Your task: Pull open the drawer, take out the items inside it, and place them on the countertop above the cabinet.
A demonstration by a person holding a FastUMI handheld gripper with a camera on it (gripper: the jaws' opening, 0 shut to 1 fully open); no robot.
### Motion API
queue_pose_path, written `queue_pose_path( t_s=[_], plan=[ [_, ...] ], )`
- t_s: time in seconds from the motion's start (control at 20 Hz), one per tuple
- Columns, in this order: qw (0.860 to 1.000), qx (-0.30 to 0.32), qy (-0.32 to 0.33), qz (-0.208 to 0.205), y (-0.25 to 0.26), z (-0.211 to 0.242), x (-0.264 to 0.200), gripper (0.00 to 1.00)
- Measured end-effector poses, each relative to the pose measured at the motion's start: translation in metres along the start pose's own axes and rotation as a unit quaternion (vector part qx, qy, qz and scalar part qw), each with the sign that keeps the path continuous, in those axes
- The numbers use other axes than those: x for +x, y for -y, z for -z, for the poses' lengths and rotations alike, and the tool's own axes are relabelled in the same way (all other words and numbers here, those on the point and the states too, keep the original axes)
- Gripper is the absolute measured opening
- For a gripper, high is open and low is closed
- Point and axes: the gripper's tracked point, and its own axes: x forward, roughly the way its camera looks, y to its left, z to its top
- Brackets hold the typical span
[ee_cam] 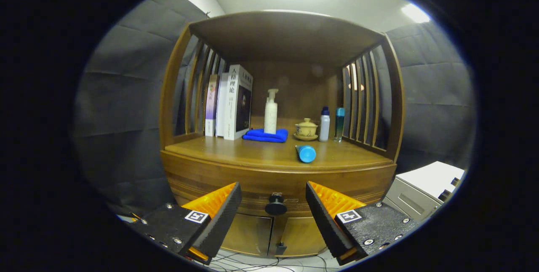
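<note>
Wooden cabinet [278,179], countertop [261,154] already carrying a blue tube [306,153]. Your gripper [273,206] is spread wide, holding nothing, fingers flanking the drawer knob [276,207] just ahead, likely lined up to grip it; drawer [252,190] closed.

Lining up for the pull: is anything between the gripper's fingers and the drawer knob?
No. In the gripper view the gripper is open, and the drawer knob sits in the gap between the fingers, just ahead, with nothing in front of it.
</note>
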Motion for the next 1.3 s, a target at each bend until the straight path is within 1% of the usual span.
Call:
queue_pose_path(
  t_s=[0.2,0.35,0.6,0.75,1.3],
  plan=[
    [0.999,0.027,0.041,0.005,0.004,-0.036,-0.039,0.95],
    [0.998,0.035,0.057,0.014,0.012,-0.047,-0.065,0.95],
    [0.997,0.043,0.063,0.018,0.014,-0.038,-0.096,0.95],
    [0.997,0.033,0.063,0.014,0.010,-0.028,-0.105,0.95],
    [0.998,-0.005,0.058,-0.003,-0.011,0.002,-0.112,0.95]
  ],
)
